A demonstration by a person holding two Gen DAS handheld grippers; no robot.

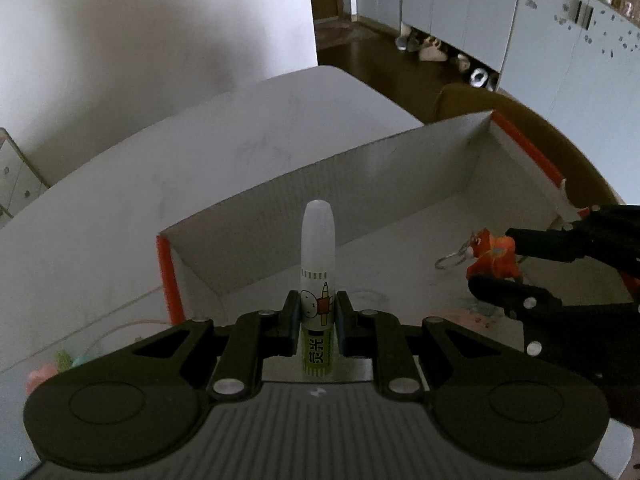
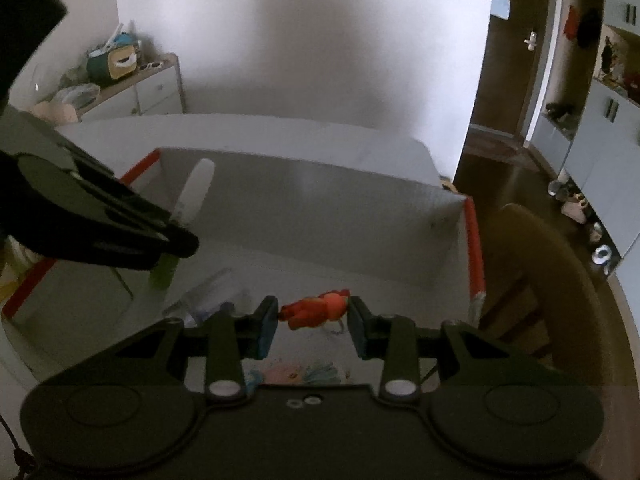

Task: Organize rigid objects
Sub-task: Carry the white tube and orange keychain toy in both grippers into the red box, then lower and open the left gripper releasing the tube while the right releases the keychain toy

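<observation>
— What sort of place is this?
— A home, a lived-in room. Upper right of the left wrist view: pale cabinets [image 1: 460, 4] with shoes and slippers [image 1: 436, 50] lined up beneath them on a dark wood floor [image 1: 360, 52].
— Anything else?
— Upper left of the right wrist view, a small drawer unit [image 2: 148, 90] piled with household clutter; far right, a door [image 2: 516, 52] and hanging clothes [image 2: 580, 26].
</observation>
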